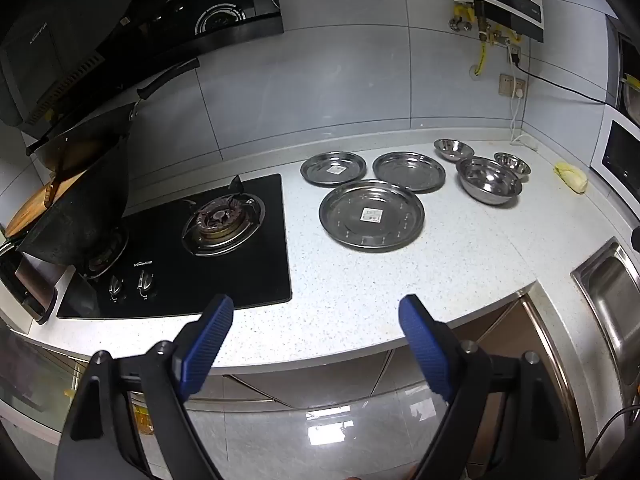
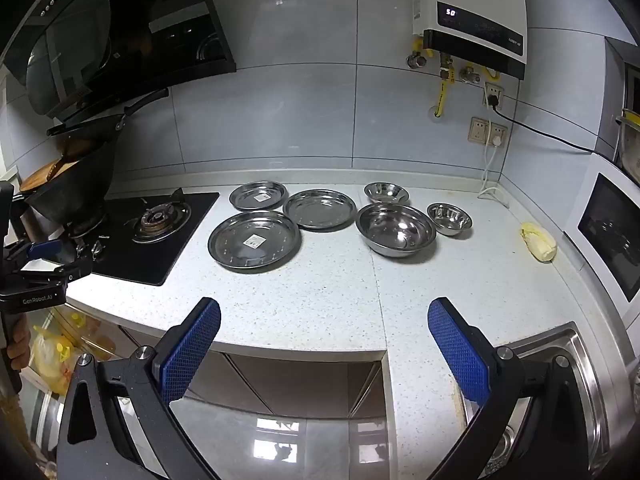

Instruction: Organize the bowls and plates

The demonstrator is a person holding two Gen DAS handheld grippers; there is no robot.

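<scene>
Three steel plates lie on the white counter: a large one (image 1: 371,216) (image 2: 254,239) in front, a small one (image 1: 333,168) (image 2: 258,195) behind it and a middle one (image 1: 409,171) (image 2: 319,208) to the right. Three steel bowls stand further right: a large bowl (image 1: 489,180) (image 2: 395,230), a small bowl (image 1: 453,149) (image 2: 386,192) behind it and a small bowl (image 1: 512,163) (image 2: 449,218) at its right. My left gripper (image 1: 316,312) is open and empty over the counter's front edge. My right gripper (image 2: 325,314) is open and empty, also at the front edge. The left gripper also shows at the left of the right wrist view (image 2: 56,258).
A black gas hob (image 1: 224,240) (image 2: 156,224) with a dark wok (image 1: 76,196) lies left of the plates. A steel sink (image 1: 616,304) (image 2: 568,380) is at the right. A pale cabbage piece (image 1: 571,176) (image 2: 538,242) lies near a white oven (image 2: 612,236).
</scene>
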